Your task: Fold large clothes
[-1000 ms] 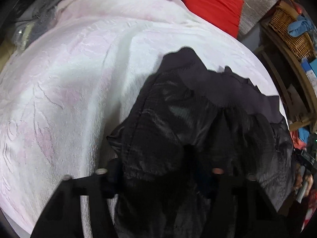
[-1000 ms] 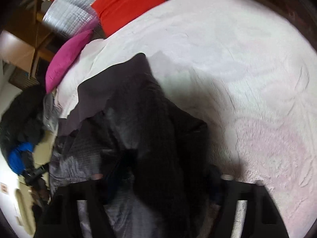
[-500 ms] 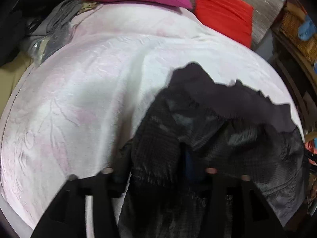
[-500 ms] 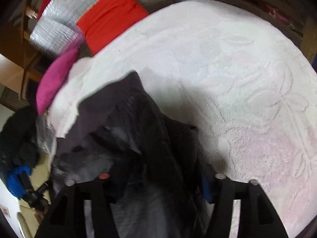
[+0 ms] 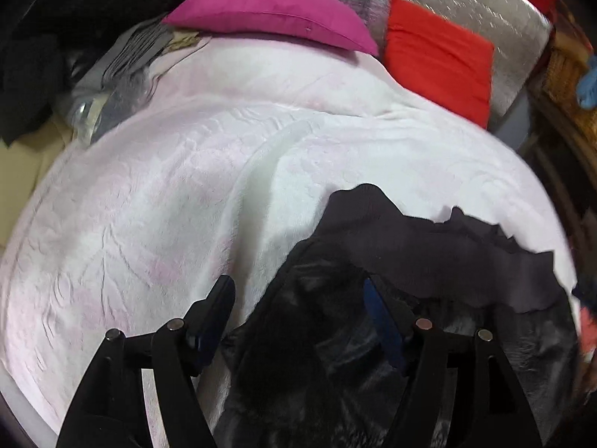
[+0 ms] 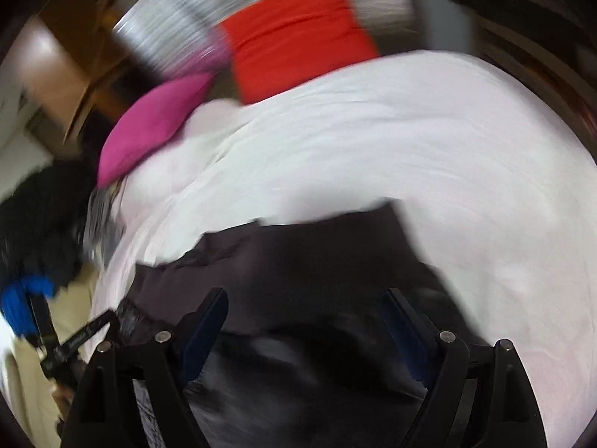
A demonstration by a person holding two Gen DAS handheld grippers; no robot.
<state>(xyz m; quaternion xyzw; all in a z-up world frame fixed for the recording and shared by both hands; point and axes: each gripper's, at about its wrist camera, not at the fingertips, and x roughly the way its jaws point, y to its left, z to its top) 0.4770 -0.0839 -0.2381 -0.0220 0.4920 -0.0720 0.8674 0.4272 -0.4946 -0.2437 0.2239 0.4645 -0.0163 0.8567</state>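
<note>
A dark, shiny jacket (image 5: 429, 321) with a ribbed purple-grey hem lies bunched on the white bedspread (image 5: 186, 194). My left gripper (image 5: 298, 295) hovers over the jacket's left edge; its jaws are opening, and the cloth lies below them, free of the pads. In the blurred right wrist view my right gripper (image 6: 304, 306) hangs above the same jacket (image 6: 317, 261), its jaws also opening wide, with the fabric beneath and not pinched. The white bedspread (image 6: 429, 149) stretches beyond.
A magenta pillow (image 5: 272, 18) and a red cushion (image 5: 436, 56) lean on a silver quilted headboard (image 5: 466, 0) at the far end. Grey and black clothes (image 5: 112, 67) are heaped at the left. Wooden furniture (image 5: 559, 74) stands at the right.
Both grippers were closed on jacket folds; their jaws have spread and the cloth has dropped free. Both have lifted and pulled back, the right one fast, blurring its view.
</note>
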